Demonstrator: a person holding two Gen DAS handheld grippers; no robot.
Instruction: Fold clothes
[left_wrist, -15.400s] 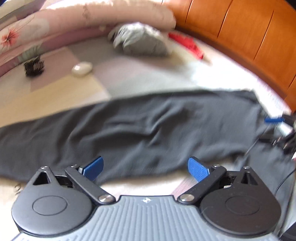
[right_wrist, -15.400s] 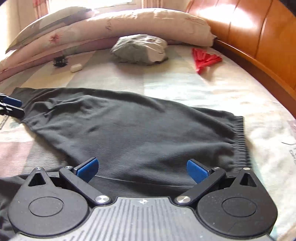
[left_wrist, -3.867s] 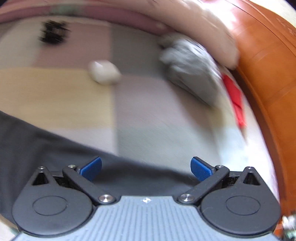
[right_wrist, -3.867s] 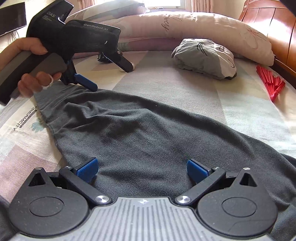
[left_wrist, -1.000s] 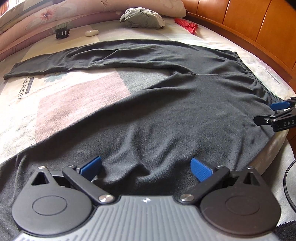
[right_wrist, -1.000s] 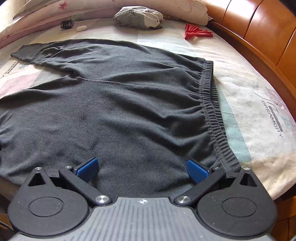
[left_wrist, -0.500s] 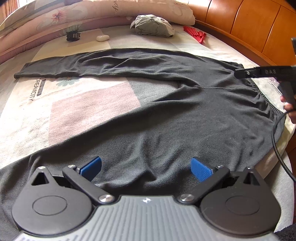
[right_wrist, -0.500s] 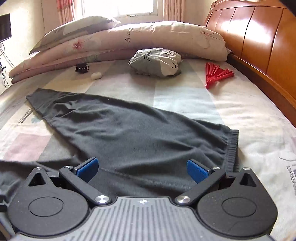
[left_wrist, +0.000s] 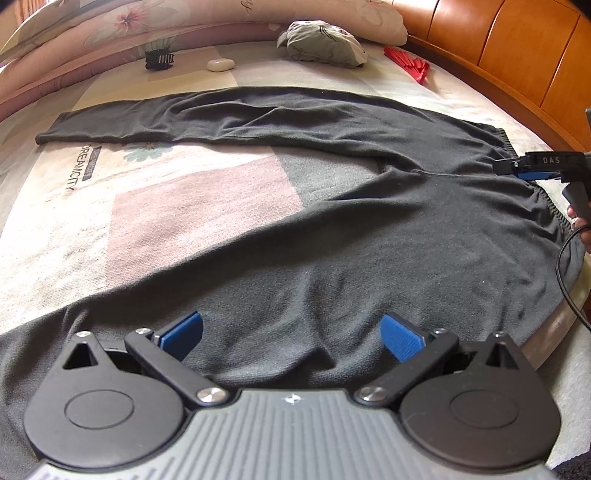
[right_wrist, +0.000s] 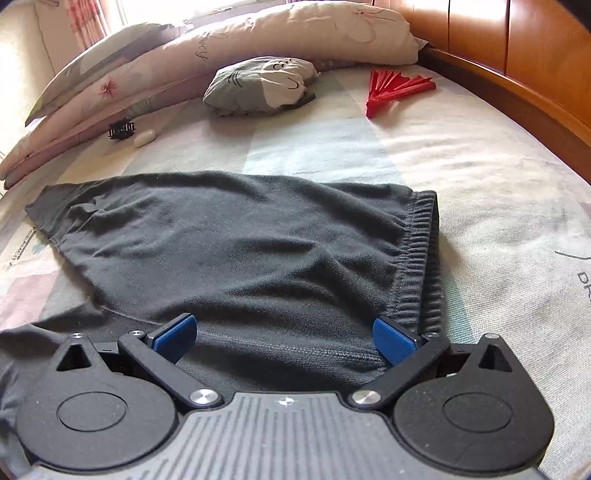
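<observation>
Bed (left_wrist: 192, 206) with patchwork sheet, wooden headboard (right_wrist: 517, 44) beyond. Left gripper (left_wrist: 291, 334), fingers spread and empty, over near trouser leg; right gripper (right_wrist: 284, 332), likewise agape, at waistband (right_wrist: 417, 266). Dark grey trousers (left_wrist: 369, 236) lie splayed flat, apparently readied for leg-over-leg folding.

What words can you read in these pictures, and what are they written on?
"DREAMCITY": printed on the bed sheet, left wrist view.
"DAS": on the right gripper, left wrist view.
Script on the pillow, and the sheet print at the right wrist view's edges: unreadable.

Matt knit trousers (left_wrist: 332, 229), glossy wooden headboard (left_wrist: 517, 48), cotton bedsheet (left_wrist: 166, 206)
</observation>
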